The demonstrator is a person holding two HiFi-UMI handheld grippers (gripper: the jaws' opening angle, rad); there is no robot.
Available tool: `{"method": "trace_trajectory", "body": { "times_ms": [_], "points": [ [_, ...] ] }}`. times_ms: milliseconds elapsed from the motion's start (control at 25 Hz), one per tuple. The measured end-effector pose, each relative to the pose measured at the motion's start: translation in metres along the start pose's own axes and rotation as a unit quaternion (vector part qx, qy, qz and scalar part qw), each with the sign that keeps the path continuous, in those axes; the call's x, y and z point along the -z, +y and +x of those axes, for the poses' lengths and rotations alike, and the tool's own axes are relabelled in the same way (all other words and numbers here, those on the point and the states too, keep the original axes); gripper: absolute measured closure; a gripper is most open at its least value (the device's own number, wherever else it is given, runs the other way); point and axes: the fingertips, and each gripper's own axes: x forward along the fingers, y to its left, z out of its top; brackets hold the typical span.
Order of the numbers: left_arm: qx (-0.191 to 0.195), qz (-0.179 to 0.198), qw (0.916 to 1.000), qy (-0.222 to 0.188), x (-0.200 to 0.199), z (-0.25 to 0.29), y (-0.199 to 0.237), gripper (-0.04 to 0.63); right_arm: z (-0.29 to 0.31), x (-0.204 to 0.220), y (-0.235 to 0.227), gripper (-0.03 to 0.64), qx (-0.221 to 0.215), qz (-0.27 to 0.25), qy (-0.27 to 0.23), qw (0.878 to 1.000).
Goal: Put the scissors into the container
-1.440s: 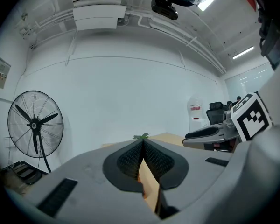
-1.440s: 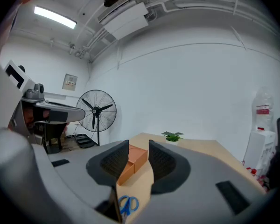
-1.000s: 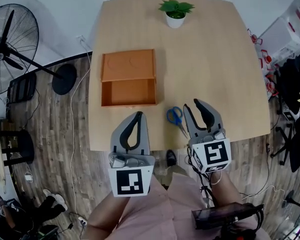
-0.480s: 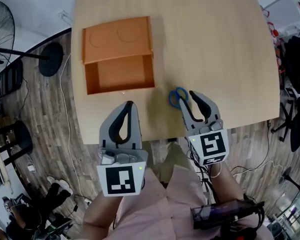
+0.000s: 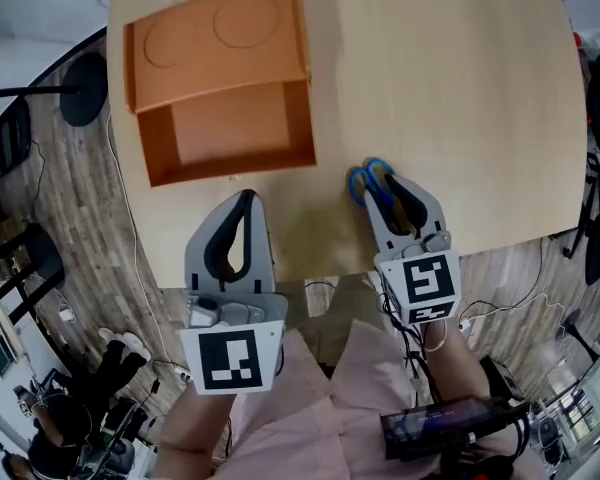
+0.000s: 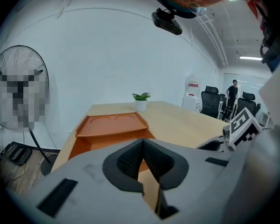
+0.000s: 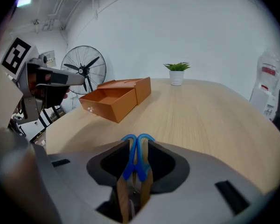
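**Right tongs on the scissors; container is ahead and to the left**

- Right gripper (image 7: 136, 144): jaws drawn in to a narrow gap. The blue handles of the scissors (image 5: 376, 171) fill that gap, with a pad against each side. It reads as clamped, but I can't judge how firm the hold is.
- The scissors lie flat on the table (image 5: 460, 98) near its close edge. Their long axis runs in line with the gripper's own axis. The handles point away from the person; the blades run back under the gripper and are mostly hidden.
- Left gripper (image 5: 245, 200): jaws together with nothing between them, hovering over the near table edge. It is well apart from the scissors.
- Container (image 5: 230, 128): an orange box with an open, empty compartment on its near side and a lidded part behind. From the right gripper it sits forward and left, well apart, with bare tabletop between. In the right gripper view it shows left of centre, with a corner turned toward the gripper.
- The left gripper is nearer the container, but the right one has the scissors, so I'd expect the right to do the carry.
- Judgement: the move is lift, then travel diagonally forward-left. The scissors' axis points roughly across the compartment's short side. They will probably need turning toward its long side to drop in flat.
- Risk: the hold is on rounded handle loops only, so the blade end could swing or droop on lift.
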Motion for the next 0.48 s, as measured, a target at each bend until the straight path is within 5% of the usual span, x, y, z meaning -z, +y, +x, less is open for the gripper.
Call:
{"method": "trace_trajectory", "body": {
  "times_ms": [480],
  "points": [
    [-0.001, -0.006, 0.9999, 0.016, 0.012, 0.016, -0.006, 0.591, 0.007, 0.012, -0.005, 0.531, 0.002, -0.025, 0.05, 0.998]
  ]
}}
